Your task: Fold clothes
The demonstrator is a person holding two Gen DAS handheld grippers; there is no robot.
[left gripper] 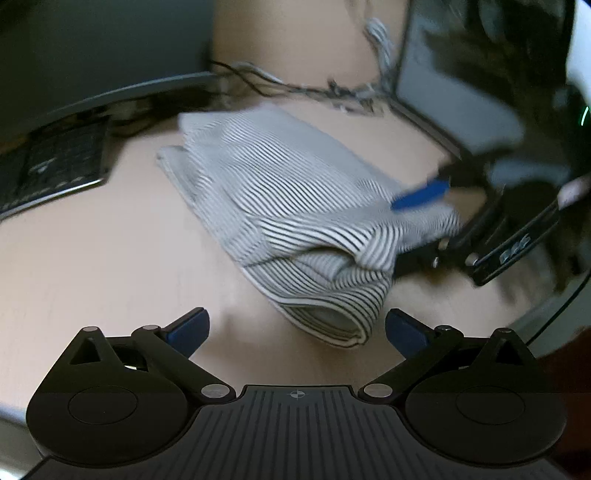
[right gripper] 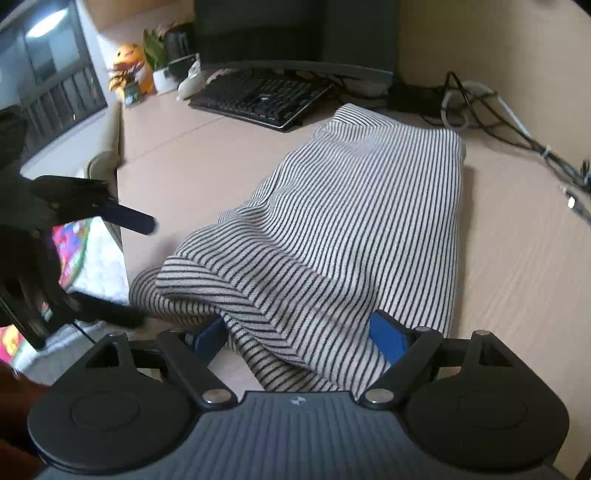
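A black-and-white striped garment (left gripper: 295, 206) lies folded in a thick bundle on the beige desk (left gripper: 92, 240). My left gripper (left gripper: 295, 330) hovers open just short of the bundle's rolled near end, with nothing between its blue pads (left gripper: 188, 328). From the right wrist view the same left gripper (right gripper: 125, 264) shows at the left, apart from the cloth. My right gripper (right gripper: 299, 334) stands wide open around a raised hump of the striped garment (right gripper: 351, 206), which drapes between its fingers (right gripper: 388, 336). In the left wrist view the right gripper (left gripper: 417, 229) straddles the bundle's right edge.
A black keyboard (right gripper: 258, 96) and a monitor (right gripper: 295, 33) stand at the desk's back. Tangled cables (right gripper: 498, 107) run along the wall on the right. A small orange toy (right gripper: 129, 66) and a potted plant (right gripper: 159, 55) sit at the back left. The desk's edge (right gripper: 120, 206) is at the left.
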